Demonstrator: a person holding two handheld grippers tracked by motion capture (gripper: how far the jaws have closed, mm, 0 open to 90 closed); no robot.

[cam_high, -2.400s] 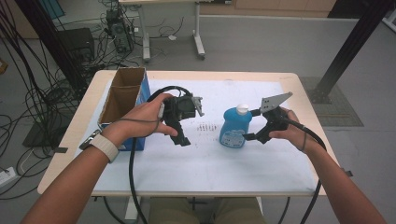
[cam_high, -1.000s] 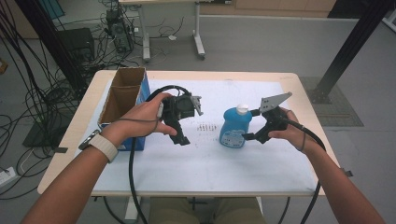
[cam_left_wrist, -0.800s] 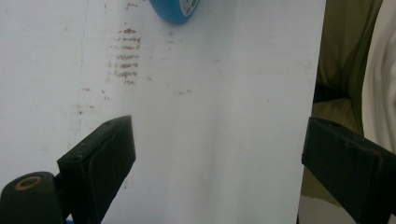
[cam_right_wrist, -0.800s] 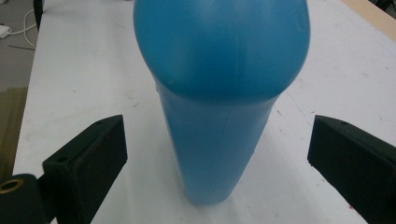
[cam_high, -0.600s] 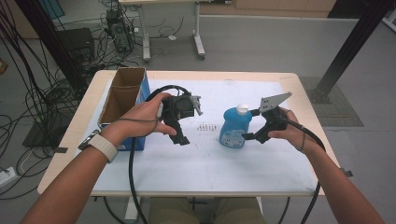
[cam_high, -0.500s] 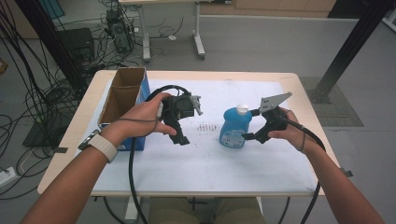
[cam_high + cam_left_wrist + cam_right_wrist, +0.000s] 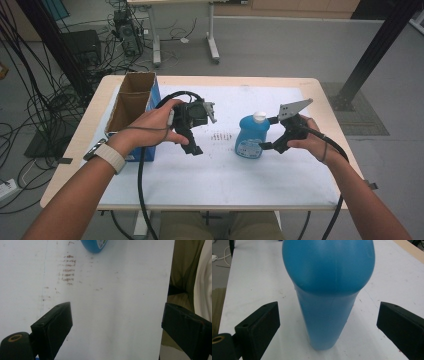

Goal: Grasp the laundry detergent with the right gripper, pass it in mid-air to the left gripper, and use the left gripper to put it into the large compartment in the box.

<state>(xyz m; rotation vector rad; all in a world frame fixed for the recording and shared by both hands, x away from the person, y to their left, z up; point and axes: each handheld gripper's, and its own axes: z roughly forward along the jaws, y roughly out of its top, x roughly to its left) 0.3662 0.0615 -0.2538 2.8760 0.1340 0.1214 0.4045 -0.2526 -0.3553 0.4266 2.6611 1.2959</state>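
Blue bottle (image 7: 328, 290) stands upright between the right gripper's (image 7: 270, 142) wide-apart jaws, untouched by either. Left gripper (image 7: 192, 145) hangs with jaws spread over the bare white counter (image 7: 112, 302), holding nothing.

Blue bottle (image 7: 251, 140) – white cap, upright – stands mid-table.

The high camera sits above my side of the table (image 7: 210, 200), looking forward and down so my forearms enter from the bottom edge. The camera on my left tongs (image 7: 115, 330) looks steeply down along its black jaws at the white table top close below, with the base of the blue bottle (image 7: 96, 245) at its far edge. My right tongs (image 7: 328, 325) carry a camera facing level and very near that same bottle (image 7: 328, 290), which the high view also shares.
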